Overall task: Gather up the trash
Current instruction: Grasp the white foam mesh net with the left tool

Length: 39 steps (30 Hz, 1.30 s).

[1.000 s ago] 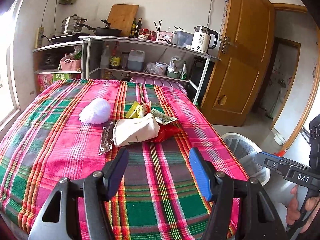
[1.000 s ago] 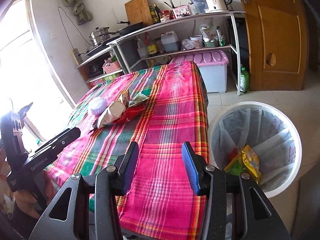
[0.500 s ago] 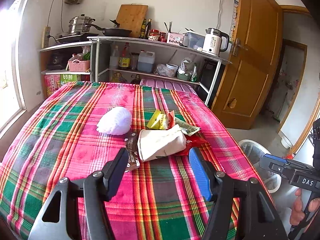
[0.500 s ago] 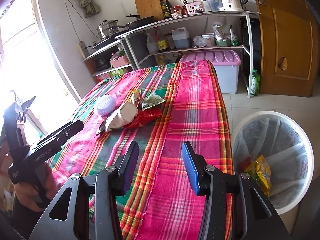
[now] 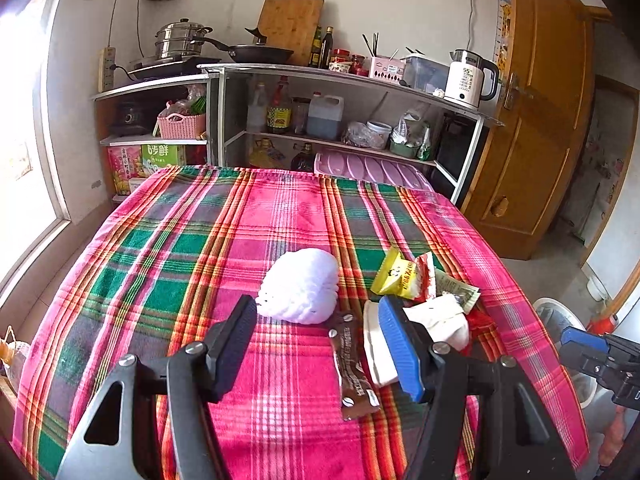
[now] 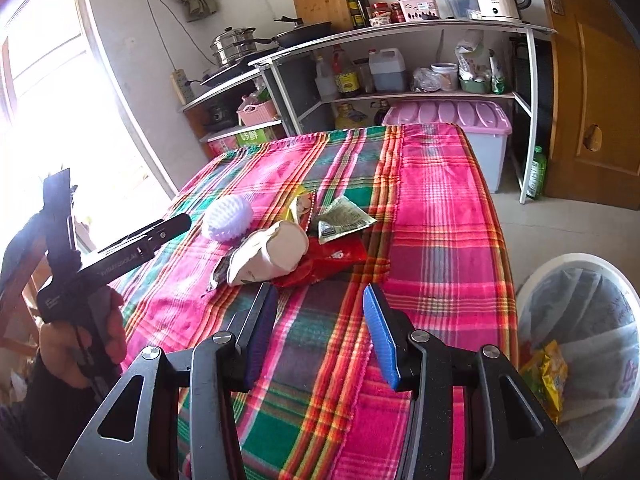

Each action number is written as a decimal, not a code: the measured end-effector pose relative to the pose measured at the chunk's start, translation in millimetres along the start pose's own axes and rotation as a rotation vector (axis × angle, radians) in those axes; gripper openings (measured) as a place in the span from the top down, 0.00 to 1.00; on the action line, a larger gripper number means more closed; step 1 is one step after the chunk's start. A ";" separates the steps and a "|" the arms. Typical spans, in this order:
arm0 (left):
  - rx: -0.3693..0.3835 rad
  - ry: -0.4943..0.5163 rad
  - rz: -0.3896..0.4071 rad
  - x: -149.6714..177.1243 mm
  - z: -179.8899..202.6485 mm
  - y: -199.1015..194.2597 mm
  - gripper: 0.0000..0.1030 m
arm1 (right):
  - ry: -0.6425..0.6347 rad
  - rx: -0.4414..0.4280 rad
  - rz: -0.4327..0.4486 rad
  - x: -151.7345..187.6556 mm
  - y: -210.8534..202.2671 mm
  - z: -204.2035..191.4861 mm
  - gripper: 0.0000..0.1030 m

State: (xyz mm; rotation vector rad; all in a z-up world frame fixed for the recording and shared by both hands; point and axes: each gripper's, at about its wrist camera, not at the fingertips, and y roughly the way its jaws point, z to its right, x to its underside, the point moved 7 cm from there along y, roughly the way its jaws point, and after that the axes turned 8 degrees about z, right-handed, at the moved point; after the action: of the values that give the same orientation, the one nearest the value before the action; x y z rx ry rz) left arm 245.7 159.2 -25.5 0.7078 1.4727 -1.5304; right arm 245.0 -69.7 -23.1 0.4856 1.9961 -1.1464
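Plaid cloth in pink and green covers the surface [image 5: 168, 264], where the trash lies in one cluster: a white foam net [image 5: 298, 286], a brown wrapper [image 5: 354, 372] just beside it, a cream pouch [image 6: 272, 254] over a red wrapper [image 6: 336, 256], and a yellow packet [image 5: 394, 274] with a green sachet [image 6: 344, 216] behind. The left claw [image 5: 316, 346] hangs over the near edge of the cluster with its fingers apart and nothing between them. The right claw [image 6: 320, 334] is likewise spread and empty above bare cloth, and a lined bin [image 6: 580, 344] holding a yellow bag stands on the floor beside the surface.
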 end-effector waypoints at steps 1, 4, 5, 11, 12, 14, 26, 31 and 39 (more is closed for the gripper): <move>-0.004 -0.001 -0.011 -0.4 -2.8 5.5 0.36 | -0.005 -0.007 -0.002 -1.0 3.7 -3.2 0.55; -0.005 0.006 -0.036 -0.3 -7.3 23.0 0.36 | -0.022 -0.022 -0.012 -3.3 16.4 -11.7 0.55; -0.007 0.008 -0.045 -0.4 -8.1 28.8 0.36 | -0.024 -0.026 -0.017 -4.1 21.0 -13.9 0.55; 0.016 0.016 -0.092 -1.4 -9.9 59.8 0.36 | -0.002 -0.060 -0.029 -10.3 42.7 -16.8 0.55; 0.014 0.014 -0.104 -0.4 -10.9 64.3 0.36 | 0.007 -0.069 -0.030 -10.9 44.9 -16.4 0.55; 0.017 0.008 -0.119 1.9 -11.7 70.4 0.36 | 0.030 -0.085 -0.036 -12.2 51.4 -15.2 0.55; 0.037 0.009 -0.144 10.9 -7.0 65.3 0.63 | 0.109 -0.123 -0.141 -7.2 96.7 -8.8 0.43; 0.049 -0.020 -0.117 9.7 -9.6 49.1 0.70 | 0.120 -0.115 -0.176 -6.0 105.3 -8.8 0.43; 0.075 -0.049 -0.091 16.1 -10.5 26.2 0.70 | 0.144 -0.122 -0.243 -6.8 114.7 -10.8 0.43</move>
State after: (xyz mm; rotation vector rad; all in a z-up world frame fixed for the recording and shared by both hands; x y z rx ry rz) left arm 259.5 168.4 -53.5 0.6501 1.4336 -1.6681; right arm 318.6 -0.2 -78.7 0.2748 2.2840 -1.1513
